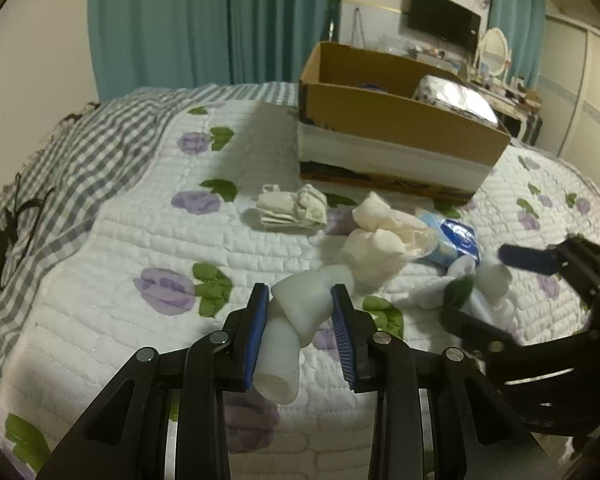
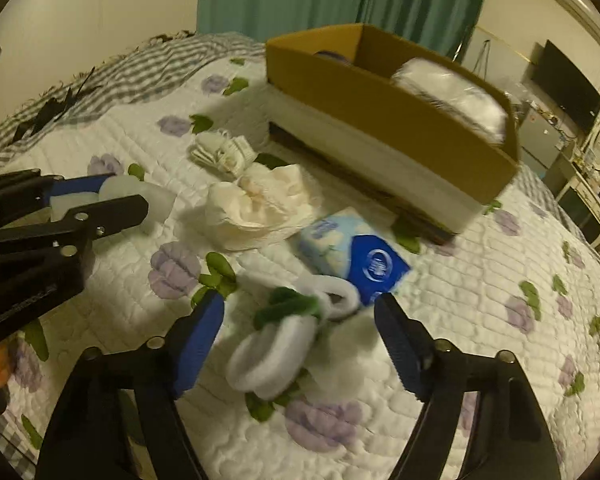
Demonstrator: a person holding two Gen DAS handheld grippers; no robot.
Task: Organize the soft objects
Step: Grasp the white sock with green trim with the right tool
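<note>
Quilted floral bedspread (image 1: 112,236) | left claw (image 1: 300,300) clenched on smooth white foam piece (image 1: 296,312) | right claw (image 2: 300,312) released over fuzzy white loops (image 2: 272,352)

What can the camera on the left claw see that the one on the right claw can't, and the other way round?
Only the left view shows the left claw from behind, shut on a white foam piece, with both blue pads against it.

Only the right view shows the right claw open above a white and green fuzzy item, touching nothing.

Both show the cardboard box, the folded socks, the cream cloth, the blue tissue pack and the flowered quilt. Each view also catches the other claw at its edge.
</note>
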